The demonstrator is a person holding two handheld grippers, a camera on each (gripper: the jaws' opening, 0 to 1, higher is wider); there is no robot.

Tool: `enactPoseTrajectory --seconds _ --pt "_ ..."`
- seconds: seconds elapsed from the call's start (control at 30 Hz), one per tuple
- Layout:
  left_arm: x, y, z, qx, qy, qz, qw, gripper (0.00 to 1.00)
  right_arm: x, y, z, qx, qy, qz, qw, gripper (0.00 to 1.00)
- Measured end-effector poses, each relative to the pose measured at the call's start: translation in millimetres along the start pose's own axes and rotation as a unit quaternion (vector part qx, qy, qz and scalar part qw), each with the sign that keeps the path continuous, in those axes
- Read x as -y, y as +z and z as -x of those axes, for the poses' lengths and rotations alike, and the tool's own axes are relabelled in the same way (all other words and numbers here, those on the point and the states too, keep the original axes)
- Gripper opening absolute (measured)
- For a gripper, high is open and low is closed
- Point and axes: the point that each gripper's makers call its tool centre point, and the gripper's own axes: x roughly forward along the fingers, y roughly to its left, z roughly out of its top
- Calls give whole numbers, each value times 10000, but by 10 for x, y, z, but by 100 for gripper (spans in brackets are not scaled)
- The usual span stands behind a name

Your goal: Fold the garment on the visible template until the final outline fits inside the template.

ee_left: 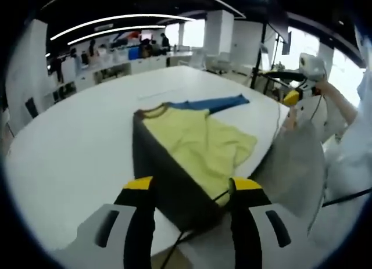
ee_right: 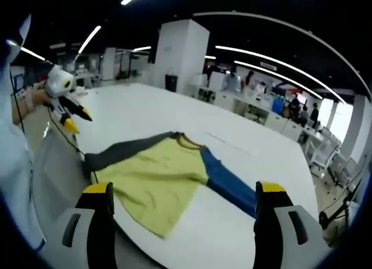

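A yellow short-sleeved t-shirt with blue and dark grey sleeves and a brown collar is seen lying on a big white table, close to the table's edge on the person's side. In the left gripper view one dark grey part is spread toward the camera, the blue sleeve is stretched out on the far side, and the yellow body is rumpled with a few folds. In the right gripper view the same shirt is laid out with the grey sleeve on the left and the blue one on the right.

The left gripper is held with its yellow-tipped black jaws well apart, nothing clamped, just above the near edge of the shirt. The right gripper is likewise wide open and empty, hovering near the shirt's hem. The left gripper is also seen off to the left in the right gripper view, held in a hand.

No template outline can be made out on the table.
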Motion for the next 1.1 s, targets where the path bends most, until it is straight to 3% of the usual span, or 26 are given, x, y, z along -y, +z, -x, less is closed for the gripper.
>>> enactPoseTrajectory --seconds 0.07,0.13,0.3,0.47,0.57,0.7,1.1 --pt "54 -40 -71 -103 -139 -39 9998 30 -4 -8 -6 -10 12 -10 10000 100" --pt "94 -100 -141 -237 -306 -34 9992 26 -18 -8 -10 -6 20 -27 10000 100" --pt "-3 -263 -298 -627 -198 -157 9977 27 -54 -18 -13 -5 60 -71 10000 100" --pt "-29 -350 -428 -817 -366 -150 9959 22 -47 -38 -9 -28 48 -112 9999 100" --pt "42 -400 -475 -1031 -668 -27 9924 21 -56 -56 -11 -51 67 -96 9999 100" --pt "17 -469 -572 -1294 -698 -211 9889 24 -77 -80 -28 -74 102 -137 9998 100" --pt "229 -558 -776 -1550 -990 -345 9823 25 -69 -125 -43 -64 84 -258 9996 100"
